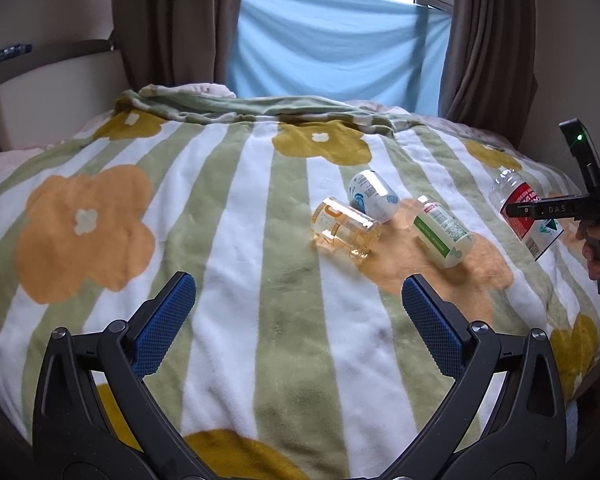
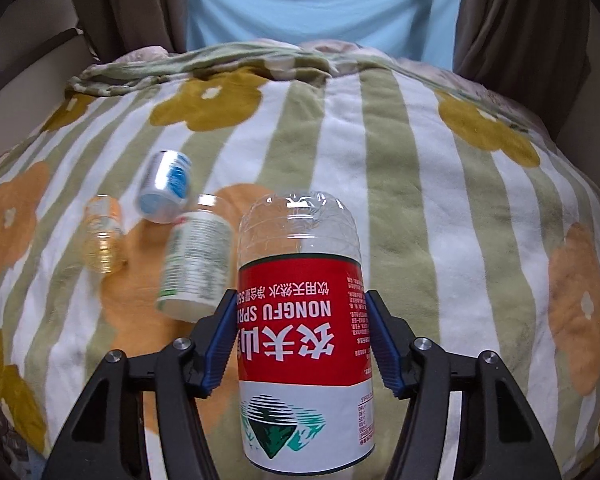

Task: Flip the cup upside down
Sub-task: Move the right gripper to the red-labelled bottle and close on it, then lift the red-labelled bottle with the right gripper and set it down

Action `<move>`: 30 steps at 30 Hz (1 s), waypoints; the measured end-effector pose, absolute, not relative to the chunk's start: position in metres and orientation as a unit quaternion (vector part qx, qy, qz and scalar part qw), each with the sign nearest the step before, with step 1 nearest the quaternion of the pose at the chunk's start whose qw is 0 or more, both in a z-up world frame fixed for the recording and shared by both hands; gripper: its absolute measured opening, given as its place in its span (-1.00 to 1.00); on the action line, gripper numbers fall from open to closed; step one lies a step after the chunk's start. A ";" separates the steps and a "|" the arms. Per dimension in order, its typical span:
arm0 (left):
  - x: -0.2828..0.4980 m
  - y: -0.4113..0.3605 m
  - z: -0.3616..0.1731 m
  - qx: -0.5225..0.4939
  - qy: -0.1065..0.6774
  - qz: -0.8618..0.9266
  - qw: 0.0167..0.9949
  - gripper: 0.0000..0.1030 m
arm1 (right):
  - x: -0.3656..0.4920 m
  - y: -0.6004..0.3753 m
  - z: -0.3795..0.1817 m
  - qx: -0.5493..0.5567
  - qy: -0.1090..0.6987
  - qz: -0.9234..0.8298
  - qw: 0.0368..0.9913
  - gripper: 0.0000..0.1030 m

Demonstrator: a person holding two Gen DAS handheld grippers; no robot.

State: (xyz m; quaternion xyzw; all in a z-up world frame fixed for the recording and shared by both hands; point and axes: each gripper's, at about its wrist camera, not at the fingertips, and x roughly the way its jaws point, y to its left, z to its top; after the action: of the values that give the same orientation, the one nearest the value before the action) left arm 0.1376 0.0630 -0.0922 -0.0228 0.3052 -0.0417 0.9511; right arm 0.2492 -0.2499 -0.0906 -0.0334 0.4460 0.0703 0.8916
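My right gripper [image 2: 302, 332] is shut on a clear plastic cup with a red and white label [image 2: 302, 336], cut from a water bottle. The label's print reads upside down and the cup's rounded closed end points away from me. In the left wrist view the same cup [image 1: 526, 216] shows at the far right, tilted above the bed and held by the right gripper [image 1: 524, 210]. My left gripper [image 1: 298, 302] hangs open over the blanket with nothing between its blue pads [image 1: 164, 320].
Three other cups lie on their sides on the flowered blanket [image 1: 228, 240]: a yellow one [image 1: 344, 230], a white and blue one [image 1: 374, 196], a white and green one [image 1: 444, 232]. A headboard cushion [image 1: 56, 100] is at the left. Curtains and blue cloth hang behind.
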 end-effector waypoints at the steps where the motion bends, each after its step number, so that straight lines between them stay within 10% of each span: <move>1: 0.136 0.065 -0.092 -0.030 0.307 -0.047 0.950 0.99 | 0.240 -0.238 -0.083 -0.030 0.440 0.085 0.893 0.11; 30: 0.075 0.125 -0.065 -0.071 0.296 -0.027 0.952 0.99 | 0.195 -0.106 -0.179 -0.035 0.528 0.125 0.839 0.22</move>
State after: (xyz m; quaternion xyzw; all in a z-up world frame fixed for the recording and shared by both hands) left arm 0.0754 0.1254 -0.0649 -0.0709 0.2960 -0.0269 0.9522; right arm 0.1955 -0.1064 -0.1789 -0.0350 0.5281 0.1252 0.8391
